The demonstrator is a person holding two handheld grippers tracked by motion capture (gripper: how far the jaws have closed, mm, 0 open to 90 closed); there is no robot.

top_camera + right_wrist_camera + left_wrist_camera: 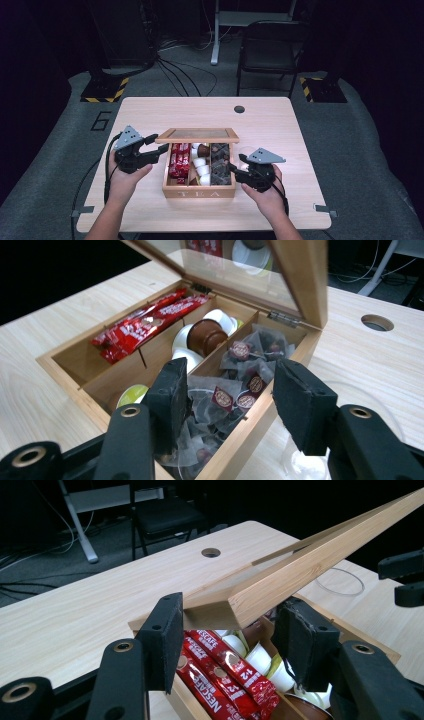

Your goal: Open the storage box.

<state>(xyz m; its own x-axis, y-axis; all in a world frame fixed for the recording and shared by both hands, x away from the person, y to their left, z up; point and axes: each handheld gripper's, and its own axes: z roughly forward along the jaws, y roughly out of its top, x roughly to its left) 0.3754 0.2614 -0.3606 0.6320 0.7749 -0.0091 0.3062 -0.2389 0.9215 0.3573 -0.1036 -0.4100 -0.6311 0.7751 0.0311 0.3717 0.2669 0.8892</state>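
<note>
A wooden tea box (199, 192) marked TEA stands mid-table with its glass-paned lid (197, 134) raised partway. Inside lie red coffee sachets (140, 327), white and brown capsules (205, 335) and clear tea bags (250, 360). My left gripper (157, 145) is open at the lid's left corner. In the left gripper view that lid (310, 555) corner sits between the jaws with gaps either side. My right gripper (234, 172) is open at the box's right wall. In the right gripper view it (230, 385) straddles that wall, one jaw over the tea bags, the other outside.
A clear round glass item (243, 159) sits on the table (270, 125) just right of the box, by my right gripper. A cable hole (239, 109) lies toward the far edge. A black chair (270, 45) stands behind the table.
</note>
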